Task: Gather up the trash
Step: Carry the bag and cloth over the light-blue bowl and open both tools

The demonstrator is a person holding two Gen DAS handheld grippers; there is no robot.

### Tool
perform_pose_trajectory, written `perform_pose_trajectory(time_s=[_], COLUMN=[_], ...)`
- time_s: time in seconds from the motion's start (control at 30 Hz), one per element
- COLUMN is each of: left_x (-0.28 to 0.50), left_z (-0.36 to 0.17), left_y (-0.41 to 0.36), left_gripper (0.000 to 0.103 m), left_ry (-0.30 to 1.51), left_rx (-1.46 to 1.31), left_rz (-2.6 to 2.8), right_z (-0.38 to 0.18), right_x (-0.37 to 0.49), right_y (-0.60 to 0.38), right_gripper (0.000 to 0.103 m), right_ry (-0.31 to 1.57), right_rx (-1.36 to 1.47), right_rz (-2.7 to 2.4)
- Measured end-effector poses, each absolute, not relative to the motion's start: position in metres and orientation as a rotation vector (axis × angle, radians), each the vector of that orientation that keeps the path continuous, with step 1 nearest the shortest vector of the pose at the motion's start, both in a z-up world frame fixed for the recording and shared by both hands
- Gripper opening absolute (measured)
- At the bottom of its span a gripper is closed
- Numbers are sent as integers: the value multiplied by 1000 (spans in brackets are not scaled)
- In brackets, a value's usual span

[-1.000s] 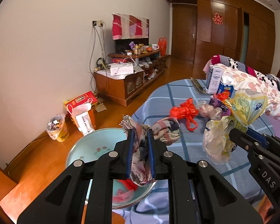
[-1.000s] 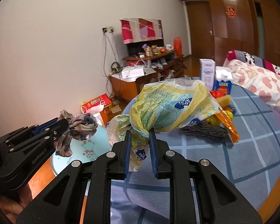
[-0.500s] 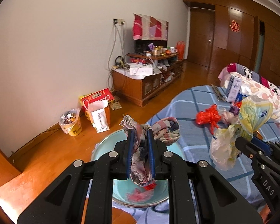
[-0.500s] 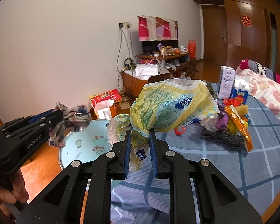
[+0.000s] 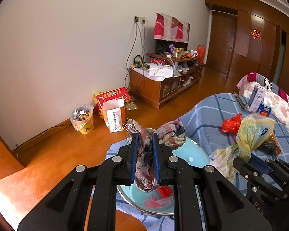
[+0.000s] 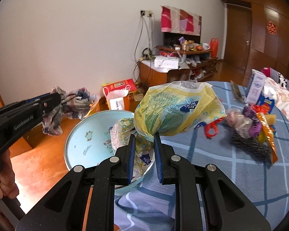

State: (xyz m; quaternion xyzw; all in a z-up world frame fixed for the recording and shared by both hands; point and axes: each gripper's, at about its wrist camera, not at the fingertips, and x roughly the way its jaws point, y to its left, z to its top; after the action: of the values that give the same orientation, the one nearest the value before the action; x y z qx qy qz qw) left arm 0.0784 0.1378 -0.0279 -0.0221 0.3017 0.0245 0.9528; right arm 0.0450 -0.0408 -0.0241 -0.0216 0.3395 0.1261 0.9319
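left wrist view: the left tool [image 5: 145, 144] is clamped on a crumpled plaid cloth [image 5: 169, 132], which bunches up between its blue pads and hangs out below them, held in the air above a light blue basin [image 5: 194, 152]. red and pink scraps [image 5: 160, 198] lie in the bottom of the basin. the basin sits at the edge of a bed with a blue checked cover [image 5: 208, 115]. to the right, the right tool [image 5: 240, 161] grips the twisted neck of a yellow plastic bag [image 5: 254, 132].

right wrist view: the right tool [image 6: 144, 144] is closed on the yellow plastic bag [image 6: 175, 109], whose bulk puffs up above the pads, over the near rim of the basin [image 6: 86, 140]. the left tool [image 6: 54, 100] enters from the left with the plaid cloth [image 6: 71, 104] in its grip, beyond the basin's far edge. more trash lies on the bed cover [image 6: 240, 173]: a red plastic loop [image 6: 212, 129], a clear bag [image 6: 239, 121], an orange wrapper [image 6: 267, 134] and a dark mesh piece [image 6: 248, 144], clustered together. a white carton [image 6: 256, 86] stands upright farther back.
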Motion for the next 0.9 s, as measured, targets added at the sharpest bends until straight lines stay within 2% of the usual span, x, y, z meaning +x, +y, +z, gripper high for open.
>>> perform_pose_trajectory(time_s=[0.57,0.9], left_x=[94,98], left_z=[-61,-64], left_y=[140,140], left_gripper=[14,18], left_ry=[711,732], left_rx=[-28,-29], left_rz=[64,74], right_z=[-63,-60], right_x=[75,74], right_y=[-9,-13], right_gripper=[21,33], right_ry=[831,830], right_rx=[-98,-72], right_rz=[322,315])
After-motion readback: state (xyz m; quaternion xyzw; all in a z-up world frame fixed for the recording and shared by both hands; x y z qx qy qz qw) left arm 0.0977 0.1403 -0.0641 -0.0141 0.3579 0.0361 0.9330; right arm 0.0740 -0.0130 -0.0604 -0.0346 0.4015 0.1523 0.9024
